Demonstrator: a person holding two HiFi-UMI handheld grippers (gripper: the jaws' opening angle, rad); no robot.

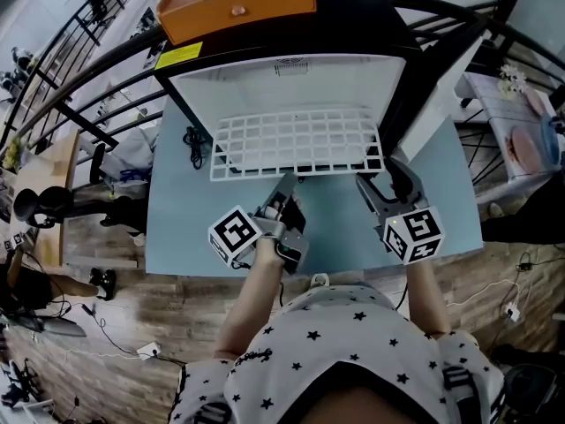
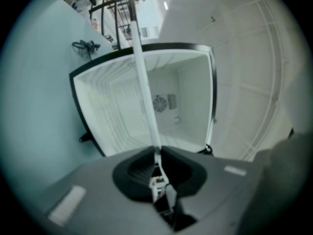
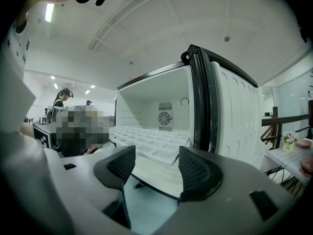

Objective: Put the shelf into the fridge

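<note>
I'm seeing the left gripper [image 1: 284, 186] clenching on the front edge of the white wire shelf [image 1: 296, 140]. In the left gripper view the shelf [image 2: 145, 82] is running edge-on between the closed jaws. The shelf is sitting partway inside the open fridge [image 1: 375, 78], its front sticking out over the blue surface [image 1: 177, 228]. The right gripper [image 1: 381, 182] is hovering just beside the shelf's right front corner, jaws spread, gripping nothing.

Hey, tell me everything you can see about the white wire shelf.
The shelf is a white grid of thin bars, coated wire by the look. It lies level, its back part inside the open fridge and its front sticking out over the pale blue surface. The left gripper is shut on its front edge. The right gripper is open at its front right corner.
</note>
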